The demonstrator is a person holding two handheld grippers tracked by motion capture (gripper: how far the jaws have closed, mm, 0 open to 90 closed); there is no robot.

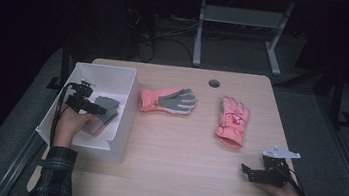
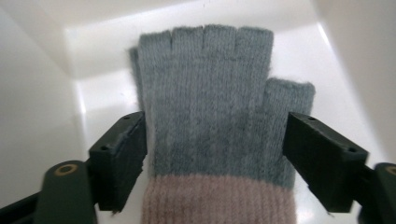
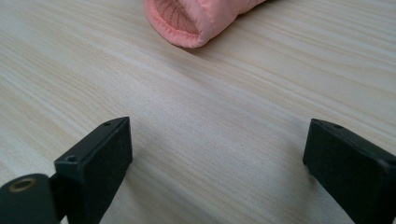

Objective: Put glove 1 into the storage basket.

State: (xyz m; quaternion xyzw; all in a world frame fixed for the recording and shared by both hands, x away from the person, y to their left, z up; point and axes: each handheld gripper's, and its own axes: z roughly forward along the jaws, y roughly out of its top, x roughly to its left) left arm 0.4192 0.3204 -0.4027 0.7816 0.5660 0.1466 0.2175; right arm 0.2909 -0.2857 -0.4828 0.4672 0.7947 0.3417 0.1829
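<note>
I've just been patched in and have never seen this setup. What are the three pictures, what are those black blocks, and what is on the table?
No robot here: a person holds hand-held tongs in each hand. The high view looks down on the light wooden table from the person's side. The other two pictures come from cameras riding on the tongs; the black blocks are their jaws.

The left tongs reach into the white rectangular plastic bin at the table's left edge. Their jaws stand open on either side of a grey knitted fingerless glove with a pink cuff, not clamping it.

The right tongs sit low near the table's right front corner, open and holding nothing. Ahead of them lies a pink padded ski glove. Nearer the bin lies a pink glove with a grey palm.
</note>
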